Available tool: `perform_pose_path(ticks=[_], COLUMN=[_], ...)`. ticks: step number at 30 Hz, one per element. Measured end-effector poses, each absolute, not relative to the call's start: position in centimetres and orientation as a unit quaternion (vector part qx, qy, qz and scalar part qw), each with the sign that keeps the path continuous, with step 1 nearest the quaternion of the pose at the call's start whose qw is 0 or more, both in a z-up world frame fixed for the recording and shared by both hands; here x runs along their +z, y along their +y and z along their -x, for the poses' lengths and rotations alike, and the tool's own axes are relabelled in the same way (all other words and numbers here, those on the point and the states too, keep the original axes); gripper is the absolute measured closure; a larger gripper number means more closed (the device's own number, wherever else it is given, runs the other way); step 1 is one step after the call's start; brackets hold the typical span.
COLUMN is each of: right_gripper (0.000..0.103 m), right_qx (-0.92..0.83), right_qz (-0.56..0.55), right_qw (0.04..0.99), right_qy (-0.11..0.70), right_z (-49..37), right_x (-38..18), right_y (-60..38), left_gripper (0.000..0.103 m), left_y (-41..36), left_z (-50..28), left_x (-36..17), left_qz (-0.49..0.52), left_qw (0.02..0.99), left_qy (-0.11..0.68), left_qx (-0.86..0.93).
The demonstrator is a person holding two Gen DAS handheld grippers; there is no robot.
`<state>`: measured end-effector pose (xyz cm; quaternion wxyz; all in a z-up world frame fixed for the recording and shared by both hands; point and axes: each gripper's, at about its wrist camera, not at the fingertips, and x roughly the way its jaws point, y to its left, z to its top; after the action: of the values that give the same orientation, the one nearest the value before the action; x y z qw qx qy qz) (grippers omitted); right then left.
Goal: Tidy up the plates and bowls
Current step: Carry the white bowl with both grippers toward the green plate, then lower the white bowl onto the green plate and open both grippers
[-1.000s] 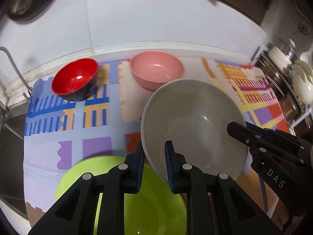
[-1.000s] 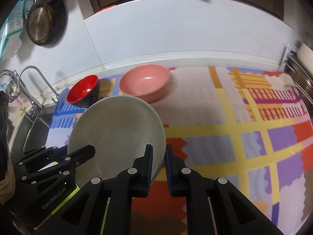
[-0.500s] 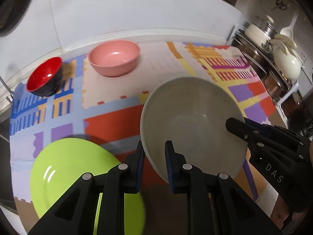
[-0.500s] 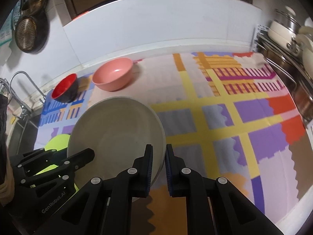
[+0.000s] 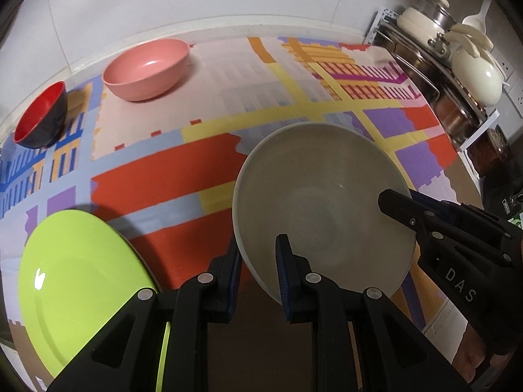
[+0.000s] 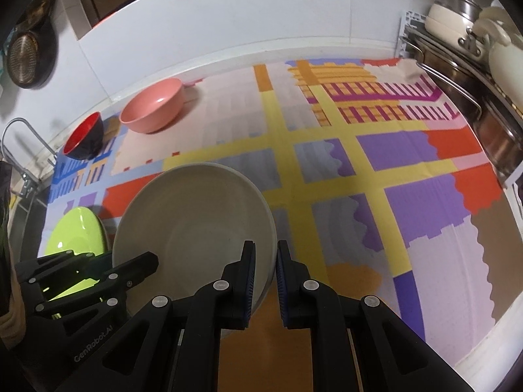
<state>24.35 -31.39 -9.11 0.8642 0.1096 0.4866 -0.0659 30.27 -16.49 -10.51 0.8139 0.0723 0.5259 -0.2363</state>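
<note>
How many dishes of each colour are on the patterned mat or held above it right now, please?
Grey: 1, the large bowl gripped by both the left gripper and the right gripper
Pink: 1, pink bowl
Red: 1, red bowl
Green: 1, green plate
Total: 4

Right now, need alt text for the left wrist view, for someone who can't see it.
Both grippers pinch the rim of a large grey bowl above a colourful patterned mat: the left gripper at the near edge, the right gripper at the right edge. On the mat sit a lime green plate near left, and a pink bowl and red bowl at the back.
</note>
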Motion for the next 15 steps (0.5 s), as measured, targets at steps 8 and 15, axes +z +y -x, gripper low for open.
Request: perform_pose_path(ticks=[8, 15], right_gripper=[0.089, 0.089], right_qx=[-0.066, -0.062], right_qz=[-0.113, -0.113], right_qw=[0.855, 0.853], right_qy=[0.502, 0.505], right_z=[-23.9, -23.7], right_x=[-10.5, -10.9], right_y=[-32.6, -33.0], left_gripper=[0.082, 0.082], left_y=[-18.0, -18.6], left_z=[-29.9, -29.6], left_x=[-11.7, -12.2], left_qz=[-0.08, -0.085], left_qw=[0.805, 0.804], left_qy=[0.54, 0.542], left_qx=[-0.232, -0.228])
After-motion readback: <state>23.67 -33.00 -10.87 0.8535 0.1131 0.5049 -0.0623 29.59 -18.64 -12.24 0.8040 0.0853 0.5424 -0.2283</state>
